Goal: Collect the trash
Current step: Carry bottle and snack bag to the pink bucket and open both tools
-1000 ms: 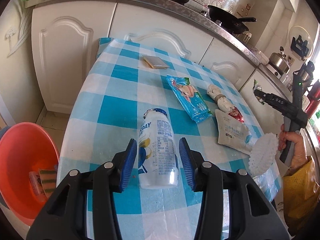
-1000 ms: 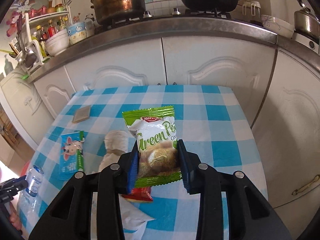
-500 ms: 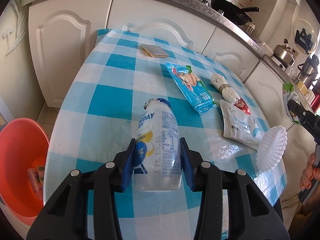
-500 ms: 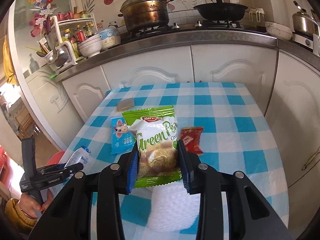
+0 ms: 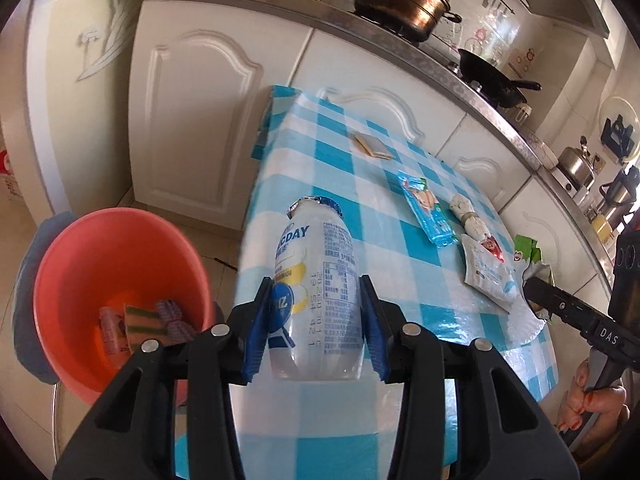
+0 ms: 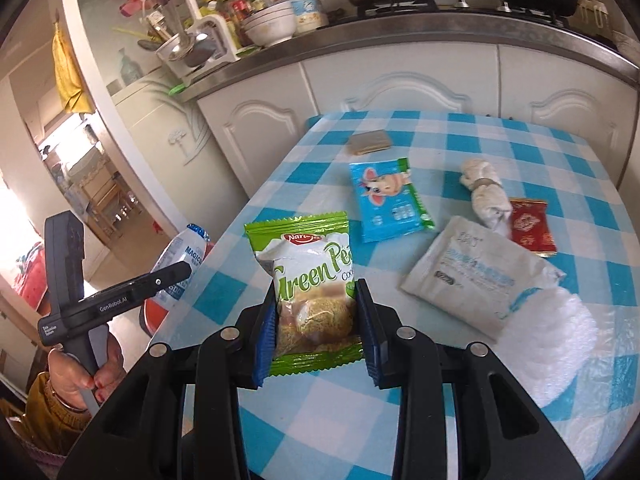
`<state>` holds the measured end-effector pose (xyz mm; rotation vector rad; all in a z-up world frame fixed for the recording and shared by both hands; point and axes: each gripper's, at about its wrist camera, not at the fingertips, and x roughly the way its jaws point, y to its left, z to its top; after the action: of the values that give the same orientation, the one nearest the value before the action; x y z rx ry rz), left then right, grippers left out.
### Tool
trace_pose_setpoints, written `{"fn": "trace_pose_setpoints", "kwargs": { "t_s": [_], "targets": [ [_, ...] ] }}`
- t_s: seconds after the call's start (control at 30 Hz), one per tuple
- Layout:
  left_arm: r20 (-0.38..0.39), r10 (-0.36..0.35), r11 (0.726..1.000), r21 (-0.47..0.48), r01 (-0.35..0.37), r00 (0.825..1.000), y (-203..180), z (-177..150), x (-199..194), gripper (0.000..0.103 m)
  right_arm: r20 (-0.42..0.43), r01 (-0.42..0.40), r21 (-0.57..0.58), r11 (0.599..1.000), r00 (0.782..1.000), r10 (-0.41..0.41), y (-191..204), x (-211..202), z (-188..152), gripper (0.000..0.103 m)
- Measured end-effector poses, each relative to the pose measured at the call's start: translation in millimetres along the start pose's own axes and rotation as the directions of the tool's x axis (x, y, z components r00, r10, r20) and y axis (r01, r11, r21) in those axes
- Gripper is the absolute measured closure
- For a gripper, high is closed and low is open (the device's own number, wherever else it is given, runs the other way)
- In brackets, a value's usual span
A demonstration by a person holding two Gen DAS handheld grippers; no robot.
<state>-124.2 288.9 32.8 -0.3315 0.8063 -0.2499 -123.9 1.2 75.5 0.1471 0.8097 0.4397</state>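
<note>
Carry-to-bin step: left tongs (image 5: 316,320) clamp bottle (image 5: 318,288) at desk (image 5: 400,280) edge, near red basin (image 5: 116,272) on floor. Right tongs (image 6: 316,328) clamp pea packet (image 6: 310,280) above desk. Next: swing both over basin, release.

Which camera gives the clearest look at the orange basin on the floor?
The left wrist view: the orange basin sits left of the table, its rim and the trash inside plainly visible. In the right wrist view only an orange sliver shows behind the left gripper.
</note>
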Motion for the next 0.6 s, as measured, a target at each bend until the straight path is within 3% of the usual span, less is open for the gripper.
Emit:
{"fn": "trace_pose_setpoints", "kwargs": {
  "t_s": [0.17,0.37,0.6],
  "targets": [
    [0.023,0.060,0.995,-0.082,-0.058,0.998,51,-3,-22,0.059,-0.064,-0.098,-0.063,0.993,0.994,0.094,50,31,11,0.066],
    [0.032,0.126,0.974,-0.195,-0.117,0.992,105,-7,-36,0.059,-0.156,-0.238,-0.095,0.967,0.963,0.222,109,77,25,0.066],
    [0.001,0.154,0.949,-0.280,-0.147,0.988,143,-9,-21,0.059,-0.258,-0.294,-0.103,0.950,0.930,0.260,161,138,37,0.065]
  ]
}}
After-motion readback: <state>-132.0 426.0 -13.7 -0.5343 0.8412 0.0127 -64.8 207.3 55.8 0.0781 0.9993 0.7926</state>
